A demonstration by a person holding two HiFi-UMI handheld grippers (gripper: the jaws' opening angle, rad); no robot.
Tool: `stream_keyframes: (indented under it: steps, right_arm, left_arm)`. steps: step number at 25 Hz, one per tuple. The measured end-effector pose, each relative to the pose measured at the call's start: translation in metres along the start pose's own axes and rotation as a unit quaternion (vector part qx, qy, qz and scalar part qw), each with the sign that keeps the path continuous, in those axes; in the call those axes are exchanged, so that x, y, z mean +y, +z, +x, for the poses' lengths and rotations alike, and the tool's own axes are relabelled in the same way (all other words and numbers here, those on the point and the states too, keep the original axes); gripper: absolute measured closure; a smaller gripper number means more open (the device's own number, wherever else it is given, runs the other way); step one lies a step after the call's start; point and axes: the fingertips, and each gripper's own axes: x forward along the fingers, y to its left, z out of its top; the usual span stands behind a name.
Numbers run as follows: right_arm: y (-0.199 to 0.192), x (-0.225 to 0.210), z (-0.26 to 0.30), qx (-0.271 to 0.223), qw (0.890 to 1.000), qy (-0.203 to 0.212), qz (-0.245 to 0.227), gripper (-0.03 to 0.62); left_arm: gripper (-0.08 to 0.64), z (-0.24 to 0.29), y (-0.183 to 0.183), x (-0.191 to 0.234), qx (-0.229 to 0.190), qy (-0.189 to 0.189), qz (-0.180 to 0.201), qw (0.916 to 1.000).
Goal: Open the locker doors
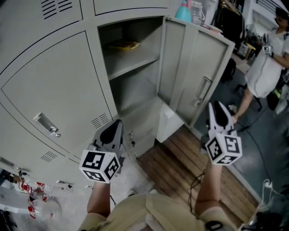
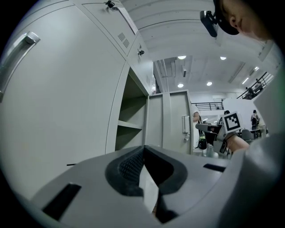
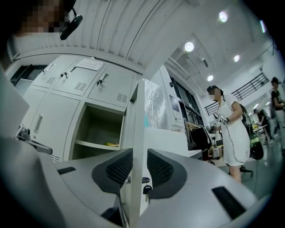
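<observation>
A grey locker bank fills the head view. One locker door (image 1: 189, 67) stands swung wide open, its handle (image 1: 203, 92) on the outer face. My right gripper (image 1: 216, 106) is at that door's free edge. In the right gripper view the door edge (image 3: 137, 111) runs down between the pads, and the right gripper (image 3: 139, 153) is shut on it. A key (image 3: 144, 181) hangs just beyond. My left gripper (image 1: 116, 126) hangs low in front of the lower lockers, holding nothing, and the left gripper (image 2: 143, 149) is shut. A closed door (image 1: 54, 85) with a handle (image 1: 46, 124) is at its left.
The open locker has a shelf (image 1: 135, 58) with a yellow item (image 1: 124, 44) on it. A person in white (image 1: 266, 63) stands at the right. A teal bottle (image 1: 184, 11) sits on top of the lockers. Wooden pallet boards (image 1: 180, 167) lie underfoot, and plastic bottles (image 1: 38, 196) at the lower left.
</observation>
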Motion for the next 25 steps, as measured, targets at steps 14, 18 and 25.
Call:
stream_keyframes:
  steps: [14, 18, 25]
  right_arm:
    - [-0.020, 0.046, -0.025, 0.025, 0.998, 0.043, 0.030, 0.560]
    - [-0.023, 0.061, -0.029, 0.031, 0.997, 0.062, 0.042, 0.579]
    - [-0.030, 0.086, -0.036, 0.047, 0.993, 0.088, 0.059, 0.588]
  left_arm:
    - [0.557, -0.006, -0.004, 0.009, -0.008, -0.002, -0.013, 0.9999]
    - [0.557, -0.004, -0.003, 0.007, -0.010, -0.009, -0.015, 0.9998]
    - [0.557, -0.003, -0.004, 0.005, -0.009, -0.026, -0.017, 0.9995]
